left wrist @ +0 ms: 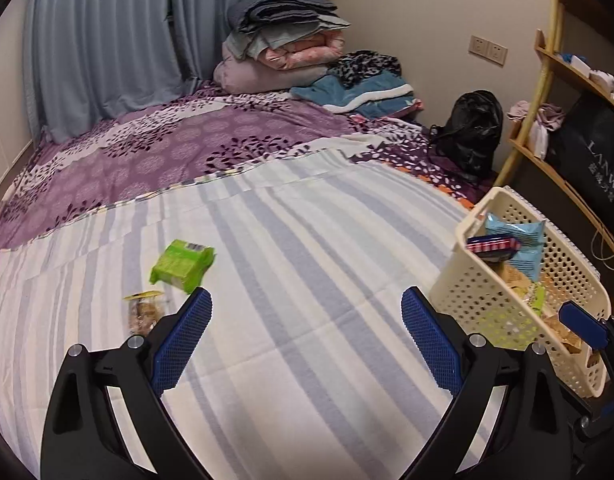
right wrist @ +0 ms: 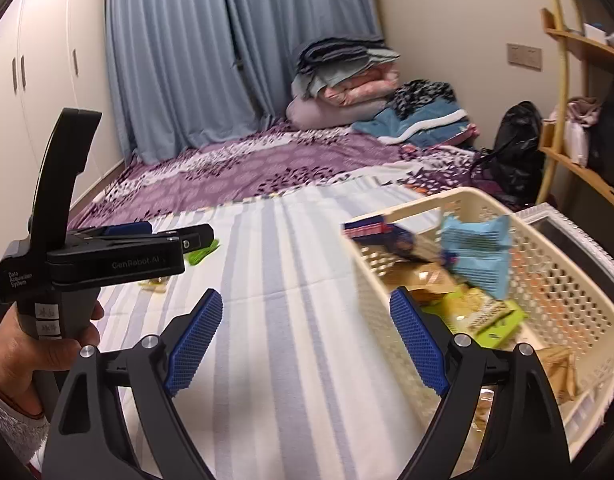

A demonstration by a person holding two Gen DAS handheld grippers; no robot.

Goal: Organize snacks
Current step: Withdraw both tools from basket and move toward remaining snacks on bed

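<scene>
A cream perforated basket [left wrist: 479, 292] [right wrist: 563, 304] stands on the striped sheet at the right, holding several snack packs, among them a light blue pack [left wrist: 525, 248] [right wrist: 479, 256]. Left of it on the sheet lie a green snack pack [left wrist: 183, 266] and a small clear-wrapped snack [left wrist: 145, 312]. My left gripper [left wrist: 306, 300] is open and holds nothing, just this side of the green pack. My right gripper [right wrist: 306, 302] is open and holds nothing, its right finger over the basket's near wall. In the right wrist view the left gripper's body [right wrist: 107, 256] shows at the left, held by a hand.
The striped sheet [left wrist: 291, 360] covers the near part of a bed with a purple patterned cover [left wrist: 167, 152]. Folded bedding [left wrist: 283, 52] and a black bag [left wrist: 473, 128] lie at the far end. A wooden shelf [left wrist: 567, 120] stands at the right, a white wardrobe [right wrist: 39, 80] at the left.
</scene>
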